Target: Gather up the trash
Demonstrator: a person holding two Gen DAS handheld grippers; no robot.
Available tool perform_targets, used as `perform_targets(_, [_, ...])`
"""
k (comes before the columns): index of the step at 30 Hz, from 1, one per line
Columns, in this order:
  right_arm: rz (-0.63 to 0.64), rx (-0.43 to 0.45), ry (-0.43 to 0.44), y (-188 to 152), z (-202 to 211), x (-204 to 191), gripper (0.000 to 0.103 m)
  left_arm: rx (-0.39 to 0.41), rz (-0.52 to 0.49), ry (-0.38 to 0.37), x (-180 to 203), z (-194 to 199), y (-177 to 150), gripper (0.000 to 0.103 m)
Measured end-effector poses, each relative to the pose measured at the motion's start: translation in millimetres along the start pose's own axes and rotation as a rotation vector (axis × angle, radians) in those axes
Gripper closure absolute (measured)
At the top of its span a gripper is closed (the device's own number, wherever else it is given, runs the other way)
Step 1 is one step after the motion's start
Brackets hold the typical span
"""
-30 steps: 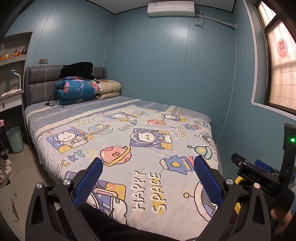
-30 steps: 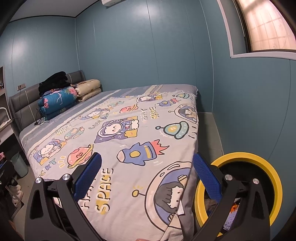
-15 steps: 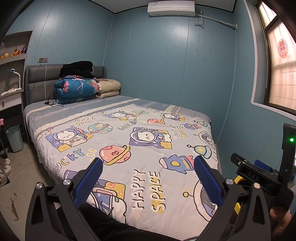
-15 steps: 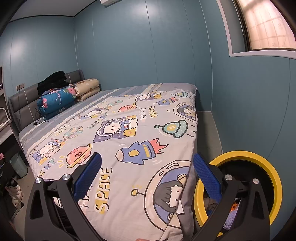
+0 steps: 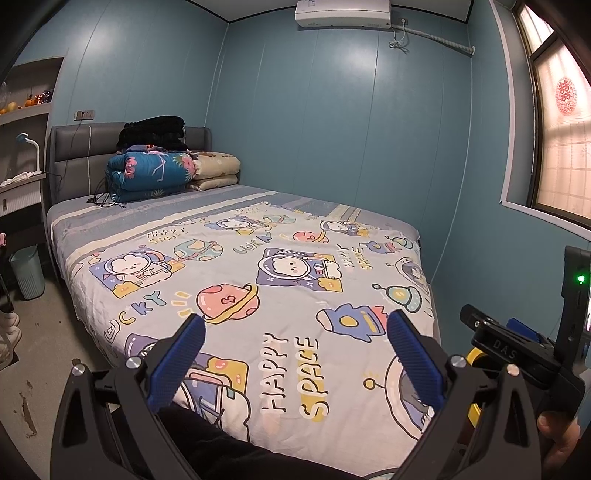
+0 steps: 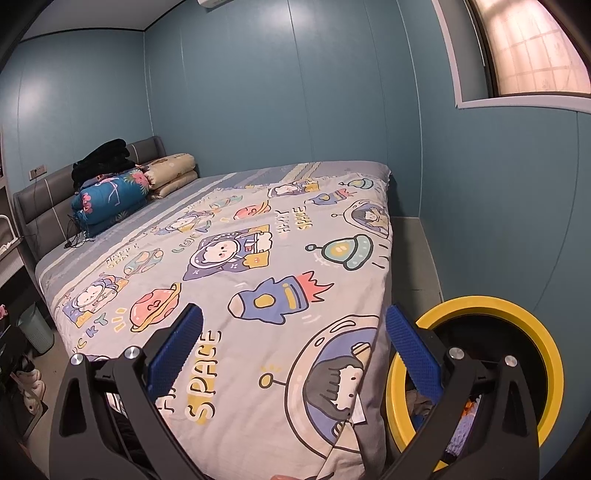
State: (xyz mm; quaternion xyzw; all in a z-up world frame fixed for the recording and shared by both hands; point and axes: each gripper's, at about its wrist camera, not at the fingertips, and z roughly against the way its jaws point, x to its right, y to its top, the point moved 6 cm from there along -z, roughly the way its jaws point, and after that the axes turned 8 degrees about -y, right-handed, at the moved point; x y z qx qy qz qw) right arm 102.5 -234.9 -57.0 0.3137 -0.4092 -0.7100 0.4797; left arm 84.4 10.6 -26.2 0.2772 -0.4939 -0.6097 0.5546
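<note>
Both the left gripper [image 5: 295, 334] and the right gripper [image 6: 293, 326] are hovering over the bed [image 6: 229, 258], jaws spread wide and empty — probably scanning for trash. The yellow-rimmed bin [image 6: 517, 306] is sitting at lower right, already holding scraps — no loose trash is showing on the quilt.

bin [image 6: 476, 306]: yellow-rimmed, black inside – upright on the floor, just beside the bed's foot corner
contents [image 6: 467, 417]: mixed scraps, indistinct

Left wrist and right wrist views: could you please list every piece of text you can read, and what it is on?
"HAPPY SPACE": printed on the bedsheet.
"DAS": on the right gripper's black body, seen in the left wrist view.
Red paper-cut sign on the window: too blurred to read.
Air conditioner label: too small.
</note>
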Motion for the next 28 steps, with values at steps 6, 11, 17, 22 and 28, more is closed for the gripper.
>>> perform_targets(6, [0.001, -0.003, 0.000, -0.9, -0.6, -0.7, 0.008, -0.004, 0.001, -0.002, 0.8, -1.2, -0.2, 0.008])
perform_targets(11, [0.001, -0.005, -0.001, -2.0, -0.7, -1.1, 0.008, -0.009, 0.004, -0.002, 1.4, -2.8, -1.4, 0.008])
perform_targets(17, [0.000, -0.008, -0.002, -3.2, -0.9, -0.9, 0.008, -0.010, 0.006, -0.003, 1.6, -3.5, -2.2, 0.008])
perform_targets(22, [-0.002, -0.008, -0.004, -3.2, -1.4, -0.9, 0.008, -0.010, 0.005, -0.007, 3.0, -4.5, -2.7, 0.008])
perform_targets(28, [-0.004, -0.012, -0.005, -3.1, -1.4, -1.0, 0.008, -0.013, 0.003, -0.012, 5.1, -4.3, -4.8, 0.008])
